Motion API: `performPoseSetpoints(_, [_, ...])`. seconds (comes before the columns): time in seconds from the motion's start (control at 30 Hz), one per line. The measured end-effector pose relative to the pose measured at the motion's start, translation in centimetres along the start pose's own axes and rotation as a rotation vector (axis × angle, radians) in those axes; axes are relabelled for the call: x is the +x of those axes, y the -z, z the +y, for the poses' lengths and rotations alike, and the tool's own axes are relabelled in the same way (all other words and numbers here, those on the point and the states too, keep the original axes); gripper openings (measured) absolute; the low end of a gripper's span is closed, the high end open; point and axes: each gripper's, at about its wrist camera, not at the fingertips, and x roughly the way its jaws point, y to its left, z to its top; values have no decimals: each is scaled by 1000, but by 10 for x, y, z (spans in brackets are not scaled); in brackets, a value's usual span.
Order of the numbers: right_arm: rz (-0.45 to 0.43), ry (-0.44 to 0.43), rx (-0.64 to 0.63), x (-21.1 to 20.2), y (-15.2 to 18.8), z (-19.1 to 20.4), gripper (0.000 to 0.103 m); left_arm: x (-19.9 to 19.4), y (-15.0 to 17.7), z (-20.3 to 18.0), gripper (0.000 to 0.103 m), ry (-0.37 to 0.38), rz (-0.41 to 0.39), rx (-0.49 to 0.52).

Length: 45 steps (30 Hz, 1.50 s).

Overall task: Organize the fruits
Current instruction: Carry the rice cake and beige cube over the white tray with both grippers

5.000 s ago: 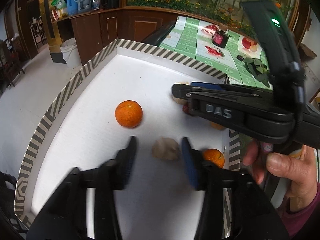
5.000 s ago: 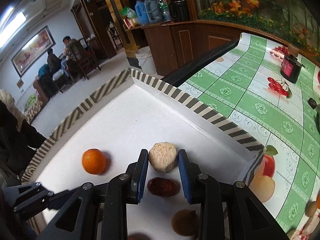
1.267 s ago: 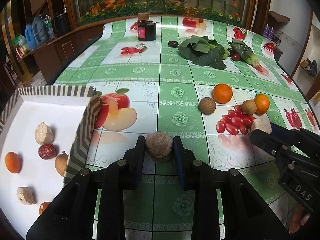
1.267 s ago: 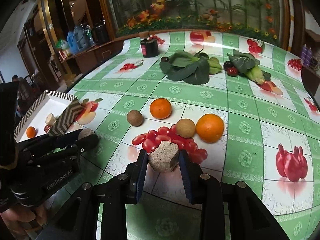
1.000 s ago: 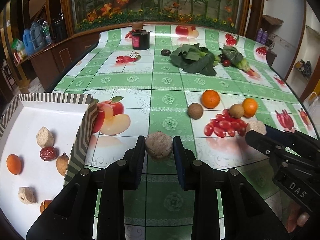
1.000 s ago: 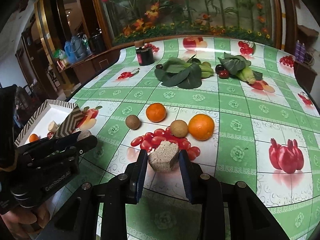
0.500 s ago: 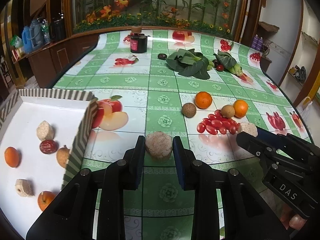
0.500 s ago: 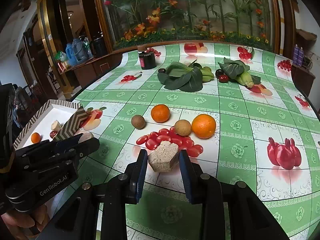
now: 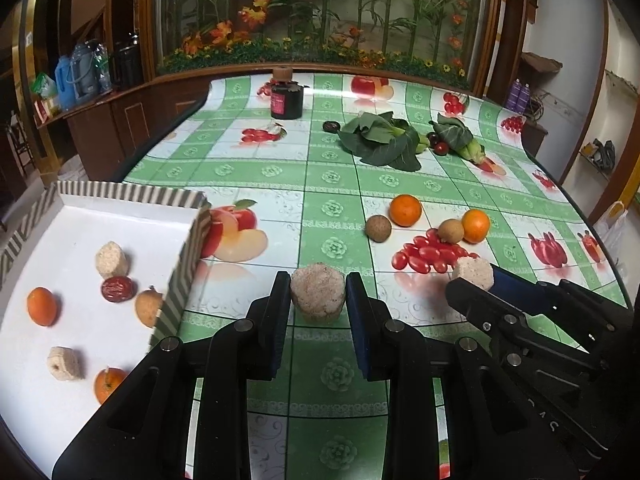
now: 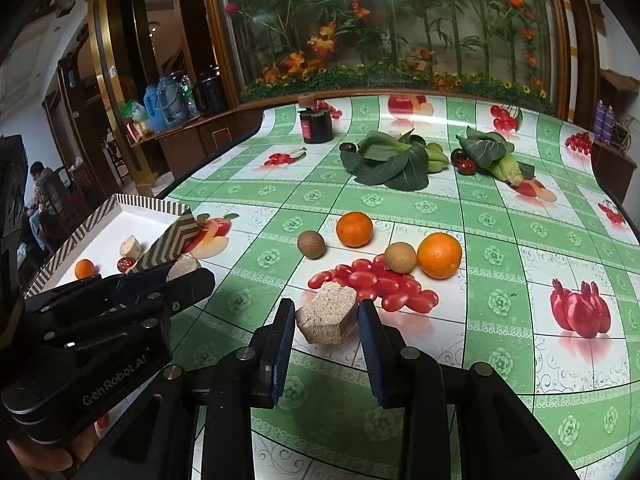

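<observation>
Grainy round puck (image 9: 318, 297) clamped in left hand-held gripper (image 9: 319, 308); coarse angular block (image 10: 328, 318) in right hand-held gripper (image 10: 327, 324).

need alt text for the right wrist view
The right gripper grips a beige cake above a green fruit-print tablecloth holding two oranges. The left gripper, at left, grips another near a white tray.

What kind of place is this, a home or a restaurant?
Probably a restaurant or dining hall, though I can't be sure. A big table wears a wipe-clean fruit-print cover, a glassed-in display of flowers runs behind it, and people sit at another table in the far room.
</observation>
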Motion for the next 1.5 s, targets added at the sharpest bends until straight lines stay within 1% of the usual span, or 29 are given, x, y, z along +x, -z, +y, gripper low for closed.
performPoseSetpoints(0.23, [-3, -6, -9, -2, -1, 5, 32, -19, 3, 0, 27, -15, -14, 18])
performPoseSetpoints(0.47, [-14, -42, -43, -8, -2, 28, 32, -36, 4, 14, 27, -54, -32, 12])
performPoseSetpoints(0.9, [-2, -77, -71, -5, -2, 53, 32, -47, 10, 39, 27, -99, -26, -7])
performPoseSetpoints(1.13, [-17, -123, -122, -7, -6, 82, 32, -61, 12, 67, 27, -127, -30, -28])
performPoseSetpoints(1.23, [-10, -151, -152, -5, -7, 99, 32, -69, 14, 86, 27, -131, -22, -45])
performPoseSetpoints(1.5, [9, -240, -217, 0, -9, 140, 31, -86, 24, 140, 27, -212, -16, -89])
